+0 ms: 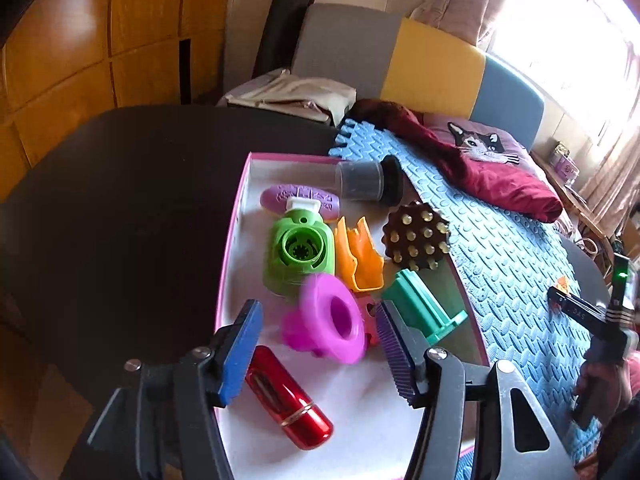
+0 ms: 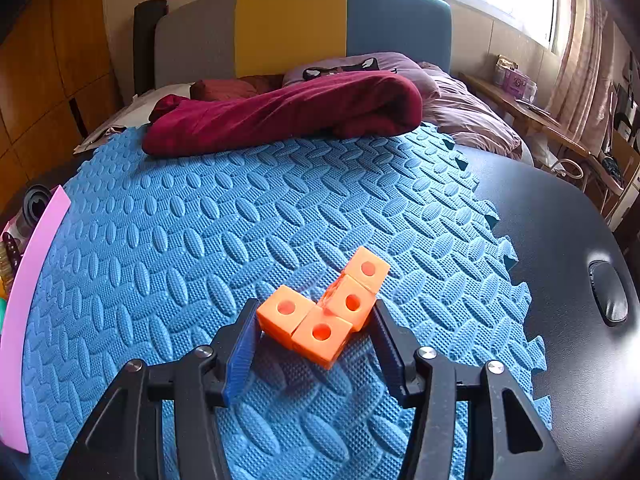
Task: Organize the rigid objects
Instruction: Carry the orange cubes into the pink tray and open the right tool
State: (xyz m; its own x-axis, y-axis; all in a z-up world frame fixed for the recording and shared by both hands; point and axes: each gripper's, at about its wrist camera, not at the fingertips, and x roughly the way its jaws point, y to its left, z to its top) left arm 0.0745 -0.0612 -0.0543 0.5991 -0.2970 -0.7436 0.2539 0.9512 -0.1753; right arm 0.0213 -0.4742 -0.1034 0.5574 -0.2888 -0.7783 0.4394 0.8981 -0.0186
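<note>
- On the blue foam mat (image 2: 240,208), the right gripper (image 2: 316,332) brackets an orange block piece (image 2: 324,312) made of joined cubes with round holes; the left pad looks to touch one cube and the right pad sits against another, so I judge it clenched on the piece, though whether it is lifted clear of the mat I cannot tell
- Over the pink-rimmed box (image 1: 240,216), the left gripper (image 1: 320,344) hangs with jaws spread and nothing between them; a magenta flanged part (image 1: 332,320) lies blurred just ahead of the fingers
- Inside that box sit a red cylinder (image 1: 288,396), a green housing (image 1: 298,254), an orange scoop-shaped part (image 1: 358,258), a teal ribbed part (image 1: 424,304), a purple oval (image 1: 300,198) and a brown studded disc (image 1: 416,236); a dark-capped jar (image 1: 368,180) lies across the far rim
- Risk, as I judge it: the block piece is L-shaped and held at offset corners, so it could pivot or slip out when carried
- Risk: the box is crowded; a careless drop could land on the rim, or knock the jar off its edge
</note>
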